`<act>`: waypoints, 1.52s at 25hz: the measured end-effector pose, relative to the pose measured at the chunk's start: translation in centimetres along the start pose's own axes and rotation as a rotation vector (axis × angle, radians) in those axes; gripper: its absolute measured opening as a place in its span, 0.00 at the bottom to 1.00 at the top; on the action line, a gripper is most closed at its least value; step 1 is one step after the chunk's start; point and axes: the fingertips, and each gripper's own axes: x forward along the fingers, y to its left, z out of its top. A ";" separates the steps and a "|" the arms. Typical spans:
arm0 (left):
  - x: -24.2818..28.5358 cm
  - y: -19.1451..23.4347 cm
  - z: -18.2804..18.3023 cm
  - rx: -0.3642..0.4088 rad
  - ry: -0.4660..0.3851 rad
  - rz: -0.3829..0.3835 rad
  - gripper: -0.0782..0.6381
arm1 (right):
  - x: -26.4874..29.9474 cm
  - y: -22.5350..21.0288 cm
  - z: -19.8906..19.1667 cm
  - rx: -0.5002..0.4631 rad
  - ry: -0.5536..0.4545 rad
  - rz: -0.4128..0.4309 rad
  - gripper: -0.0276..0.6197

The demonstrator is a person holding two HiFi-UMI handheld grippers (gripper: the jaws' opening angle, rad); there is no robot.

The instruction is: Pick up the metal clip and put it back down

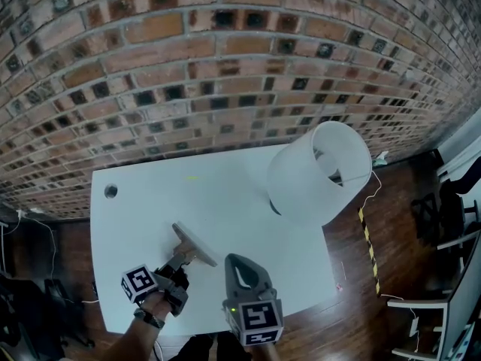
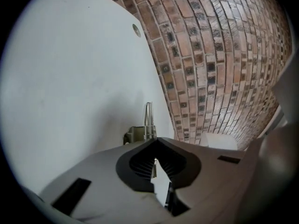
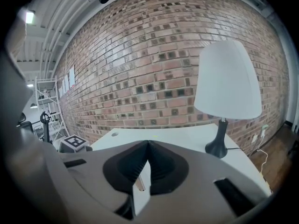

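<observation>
Your left gripper holds the metal clip.
Its jaws are clamped on the clip's handle, close to the desk's near edge; I cannot tell whether the clip touches the desk. Your right gripper, just beside it, is closed and empty.

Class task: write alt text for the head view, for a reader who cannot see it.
Seen from overhead, the left tool grips a metal clip over a white table. The right tool is shut and empty beside it. A white lamp stands at the table's far right, before a brick wall.
</observation>
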 end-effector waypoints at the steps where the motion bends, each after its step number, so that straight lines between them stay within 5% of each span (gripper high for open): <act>1: 0.1 0.3 0.0 -0.010 -0.002 0.008 0.11 | 0.1 0.0 -0.1 0.006 0.000 0.002 0.04; 11: 0.8 1.1 0.5 -0.013 -0.021 0.057 0.11 | 0.4 -0.5 -0.9 0.018 0.018 0.003 0.04; 27: -0.7 1.1 -1.2 0.042 0.070 0.076 0.31 | 0.1 -0.7 -1.0 0.018 0.020 0.010 0.04; 33: -2.9 -0.3 0.1 0.229 0.054 0.098 0.26 | -0.5 0.6 0.2 -0.007 -0.004 0.030 0.04; 38: -5.3 -4.6 1.1 0.527 0.006 0.093 0.14 | -2.0 1.8 2.0 -0.032 -0.040 0.035 0.04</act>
